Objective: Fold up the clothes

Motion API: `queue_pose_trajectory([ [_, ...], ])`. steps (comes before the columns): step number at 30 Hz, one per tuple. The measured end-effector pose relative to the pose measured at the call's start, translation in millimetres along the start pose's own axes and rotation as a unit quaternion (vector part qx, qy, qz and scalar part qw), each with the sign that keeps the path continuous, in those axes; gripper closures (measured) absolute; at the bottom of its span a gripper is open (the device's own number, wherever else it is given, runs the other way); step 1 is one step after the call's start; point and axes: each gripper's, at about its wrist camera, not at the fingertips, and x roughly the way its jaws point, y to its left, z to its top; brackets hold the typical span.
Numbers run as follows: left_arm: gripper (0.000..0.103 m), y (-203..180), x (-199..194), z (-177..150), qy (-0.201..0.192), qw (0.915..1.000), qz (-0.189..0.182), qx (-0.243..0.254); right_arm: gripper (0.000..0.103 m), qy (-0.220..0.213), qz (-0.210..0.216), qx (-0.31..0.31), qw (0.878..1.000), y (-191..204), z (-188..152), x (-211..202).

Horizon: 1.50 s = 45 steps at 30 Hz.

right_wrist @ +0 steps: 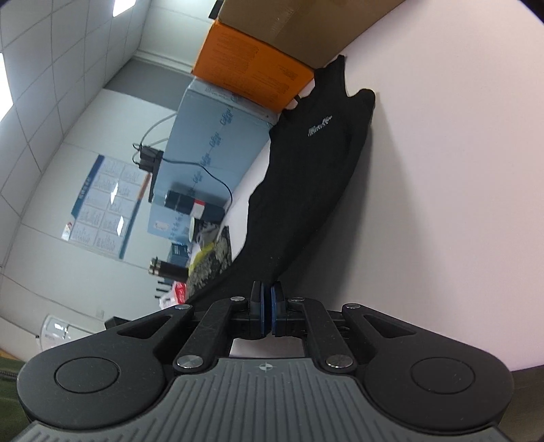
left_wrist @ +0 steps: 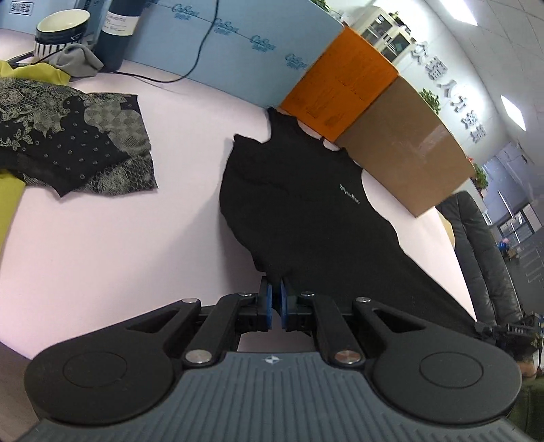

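Observation:
A black sleeveless top (left_wrist: pixel 306 204) with a small grey logo lies stretched over the pale pink table (left_wrist: pixel 119 238), its neck end against the boxes at the back. My left gripper (left_wrist: pixel 275 289) is shut on the near hem of that top, blue pads pinching the cloth. In the right wrist view the same black top (right_wrist: pixel 306 176) runs away from me, and my right gripper (right_wrist: pixel 267 292) is shut on its near edge too. The hem between the two grips is lifted off the table.
A black lace-patterned garment (left_wrist: pixel 74 139) and yellow-green cloth (left_wrist: pixel 30 71) lie at the left. A bowl (left_wrist: pixel 61 30), dark bottle (left_wrist: pixel 119 30) and cable (left_wrist: pixel 200 51) stand before a blue foam board (left_wrist: pixel 221 44). Orange box (left_wrist: pixel 340 81) and brown box (left_wrist: pixel 404 149) border the back; a black chair (left_wrist: pixel 482 255) stands right.

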Motion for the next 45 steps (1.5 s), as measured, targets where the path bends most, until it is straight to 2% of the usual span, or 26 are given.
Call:
queue_pose_trajectory([
  [3,0.099,11.4,11.0,-18.1,0.03,0.9994,0.011,-0.013,0.099,0.034,-0.024,0.007,0.999,-15.4,-6.2,5.5],
  [5,0.098,22.0,21.0,-31.1,0.053,0.998,0.021,-0.027,0.097,0.062,-0.062,0.012,0.996,-30.4,-12.9,13.0],
  [9,0.092,44.6,26.2,-52.5,0.09,0.9916,0.089,-0.026,0.094,0.101,-0.152,0.006,0.983,-51.5,-26.6,14.2],
  [10,0.091,50.2,21.3,-54.9,0.092,0.9902,0.102,-0.028,0.088,0.098,-0.16,0.005,0.982,-52.0,-28.3,9.1],
  [11,0.089,55.6,15.7,-57.0,0.092,0.9888,0.114,-0.03,0.077,0.092,-0.168,0.004,0.981,-51.1,-29.1,2.8],
  [12,0.084,60.5,9.0,-57.6,0.087,0.9877,0.125,-0.036,0.071,0.081,-0.172,0.001,0.982,-48.6,-28.6,-3.9],
  [13,0.077,63.6,2.8,-56.5,0.078,0.9874,0.131,-0.041,0.067,0.069,-0.174,-0.001,0.982,-45.5,-27.5,-10.5],
  [14,0.075,66.1,-3.2,-55.0,0.068,0.9873,0.136,-0.046,0.067,0.056,-0.176,-0.003,0.983,-42.4,-26.4,-17.1],
  [17,0.057,63.1,-13.3,-42.5,0.024,0.9895,0.135,-0.048,0.064,0.007,-0.152,-0.009,0.988,-29.8,-20.3,-22.7],
  [19,0.043,51.6,-11.1,-31.5,0.001,0.9924,0.118,-0.032,0.057,-0.017,-0.134,-0.026,0.99,-18.0,-14.8,-15.0],
  [21,0.036,34.5,-1.4,-20.9,-0.015,0.9948,0.1,-0.002,0.053,-0.026,-0.122,-0.054,0.991,-5.2,-9.4,1.6],
  [23,0.035,14.8,17.8,-12.1,-0.018,0.9955,0.087,0.034,0.051,-0.024,-0.122,-0.085,0.989,5.8,-3.7,26.7],
  [26,0.034,-16.0,52.2,-0.4,-0.015,0.9928,0.083,0.086,0.051,-0.017,-0.163,-0.132,0.978,16.9,3.0,74.0],
  [28,0.034,-29.8,71.6,4.3,-0.003,0.9912,0.072,0.111,0.051,-0.009,-0.182,-0.171,0.968,22.5,4.5,102.5],
  [30,0.034,-41.2,88.8,5.0,0.013,0.9881,0.064,0.139,0.048,-0.001,-0.179,-0.198,0.964,23.4,2.6,121.6],
  [31,0.034,-44.2,96.8,4.6,0.026,0.9848,0.073,0.155,0.046,0.002,-0.178,-0.202,0.963,22.4,2.1,127.5],
  [33,0.034,-45.0,109.5,0.3,0.055,0.975,0.115,0.182,0.045,0.003,-0.18,-0.193,0.965,17.9,1.1,130.7],
  [35,0.034,-41.0,116.4,-2.2,0.073,0.9675,0.152,0.189,0.033,0.017,-0.195,-0.176,0.965,12.7,-1.1,128.7],
  [36,0.034,-38.7,119.6,-3.2,0.08,0.9635,0.17,0.191,0.032,0.035,-0.204,-0.164,0.965,9.9,-2.8,127.5],
  [38,0.033,-30.6,120.6,-3.1,0.088,0.9626,0.188,0.174,0.031,0.081,-0.203,-0.146,0.965,6.7,-6.6,126.1],
  [40,0.028,-24.7,118.7,-2.6,0.086,0.9624,0.198,0.164,0.031,0.115,-0.172,-0.16,0.965,16.2,-9.9,124.2],
  [42,0.024,-22.1,117.4,-3.2,0.087,0.96,0.21,0.163,0.027,0.111,-0.161,-0.203,0.959,32.7,-7.3,125.2],
  [44,0.022,-19.9,117.0,-3.0,0.087,0.9598,0.214,0.16,0.016,0.093,-0.169,-0.236,0.953,42.6,0.9,132.7],
  [45,0.022,-19.3,117.4,-3.0,0.088,0.9595,0.214,0.16,0.016,0.084,-0.175,-0.239,0.951,42.8,6.4,139.1],
])
